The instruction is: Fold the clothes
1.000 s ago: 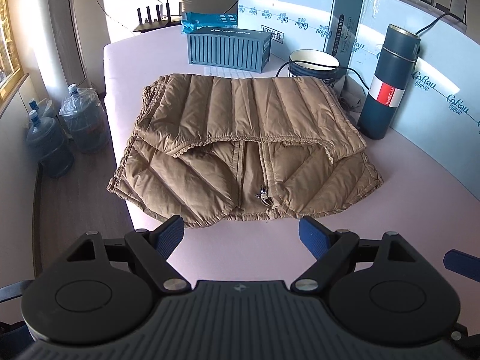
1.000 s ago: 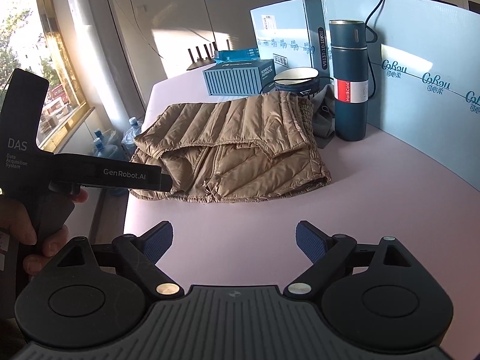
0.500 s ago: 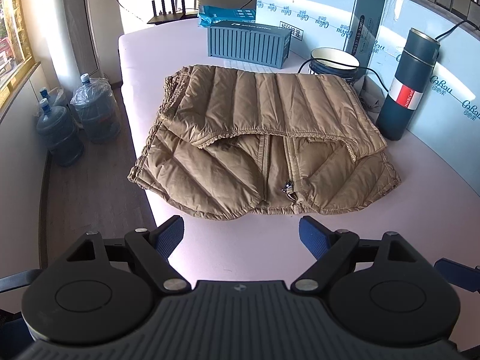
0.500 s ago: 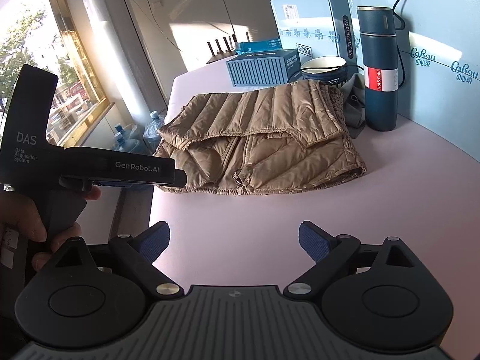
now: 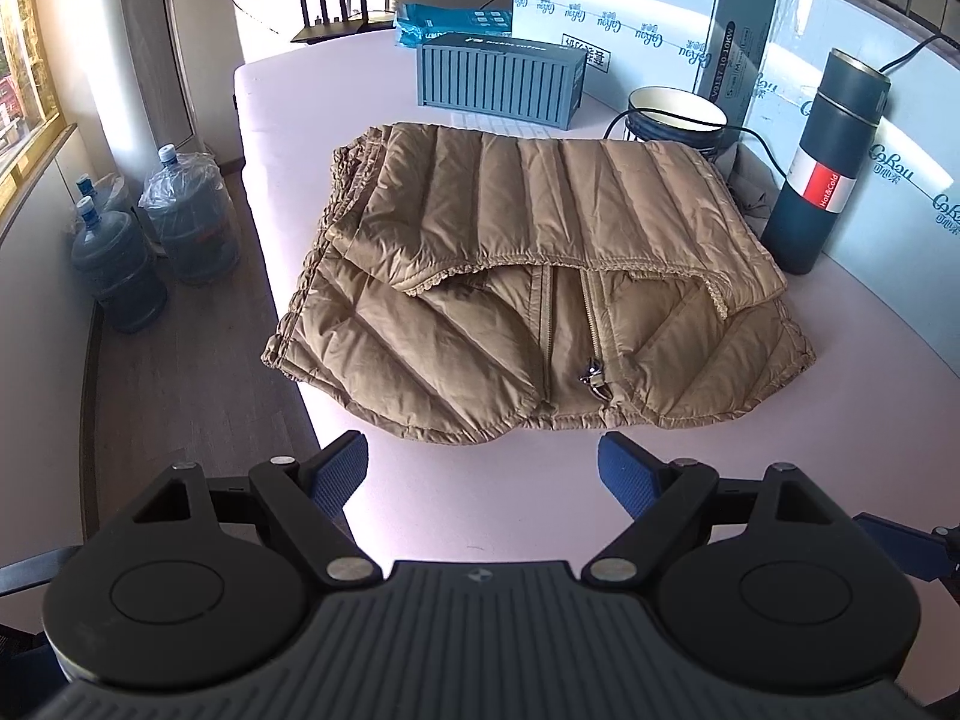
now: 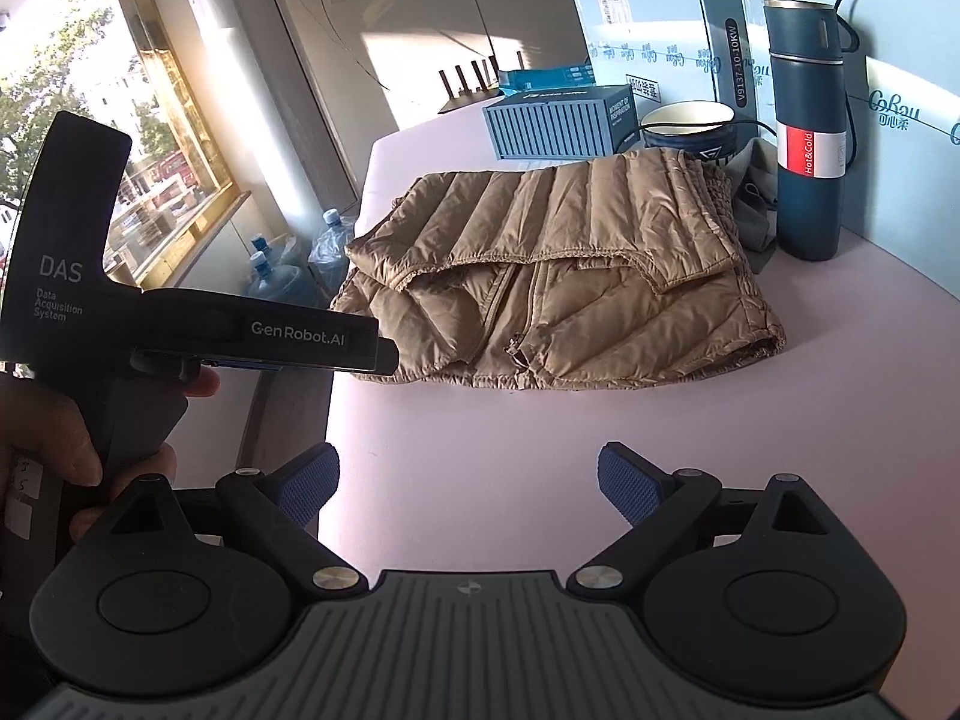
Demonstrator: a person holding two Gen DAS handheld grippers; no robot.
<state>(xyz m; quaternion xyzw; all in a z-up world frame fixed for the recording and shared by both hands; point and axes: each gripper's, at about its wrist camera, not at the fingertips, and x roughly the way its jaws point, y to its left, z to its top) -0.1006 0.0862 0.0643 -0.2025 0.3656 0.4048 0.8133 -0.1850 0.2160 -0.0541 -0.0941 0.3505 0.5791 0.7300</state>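
A tan quilted down jacket lies folded on the pale pink table, its top half doubled over the zipped front; it also shows in the right wrist view as the jacket. My left gripper hovers open just short of the jacket's near hem, nothing between its blue pads. My right gripper is open too, farther back from the jacket over bare table. In the right wrist view a hand holds the left gripper's black handle.
Behind the jacket stand a blue ribbed box, a dark bowl and a tall navy flask with a cable. Light blue cartons wall the right side. Water bottles sit on the floor past the table's left edge.
Both grippers have drawn back and shifted left, so the jacket sits farther right and farther off in each view. The jacket itself has not moved; both grippers stay open.
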